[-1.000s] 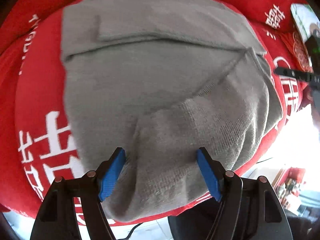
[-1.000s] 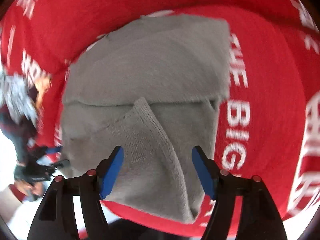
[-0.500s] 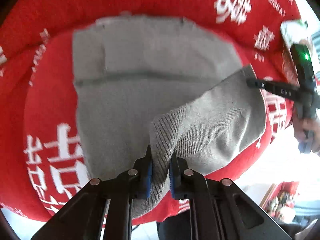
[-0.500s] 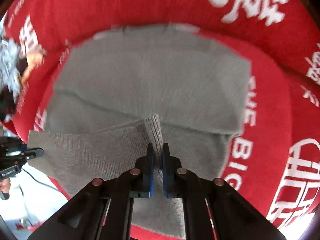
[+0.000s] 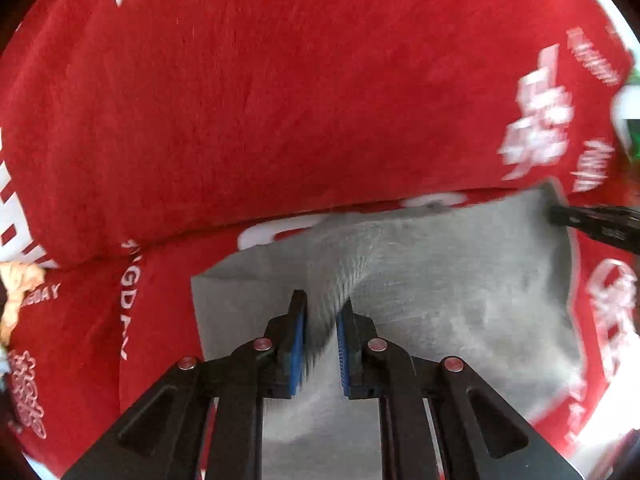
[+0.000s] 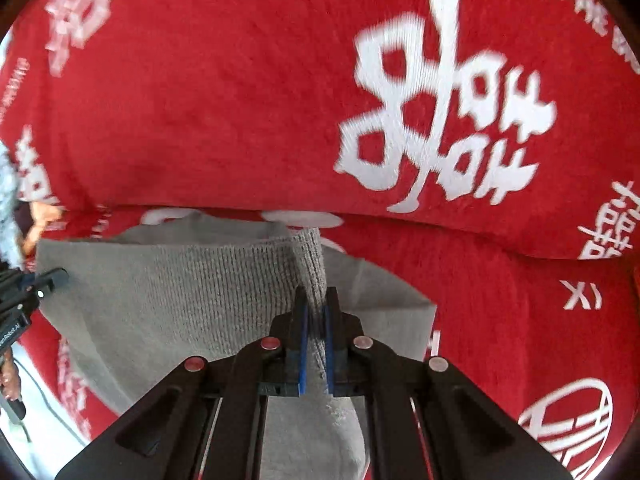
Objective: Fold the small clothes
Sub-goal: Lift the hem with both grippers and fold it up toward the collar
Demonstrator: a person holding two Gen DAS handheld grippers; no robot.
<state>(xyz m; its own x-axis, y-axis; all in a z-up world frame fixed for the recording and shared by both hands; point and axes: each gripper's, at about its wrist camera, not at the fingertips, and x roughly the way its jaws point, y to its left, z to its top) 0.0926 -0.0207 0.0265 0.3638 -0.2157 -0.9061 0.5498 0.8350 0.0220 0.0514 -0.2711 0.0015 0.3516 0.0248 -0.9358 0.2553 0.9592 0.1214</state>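
Red sofa cover [image 5: 280, 100] printed with white characters fills both views, and the grey sweater [image 5: 460, 300] lies on the seat below the backrest. Left gripper [image 5: 322, 316] and right gripper [image 6: 316, 312] each pinch a corner of the sweater's raised hem, stretched between them, with the backrest ahead. Only the right view shows the ribbed knit [image 6: 180, 280] clearly.

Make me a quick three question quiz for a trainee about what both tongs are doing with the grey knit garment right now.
1. True or false: the left tongs are shut on the grey knit garment.
2. What do the right tongs pinch? A) white cable B) a ribbed fold of the garment C) nothing
3. Fill in: the garment lies on a ____ plush cover with white characters.

Key: 1 true; 2 B; 3 red.
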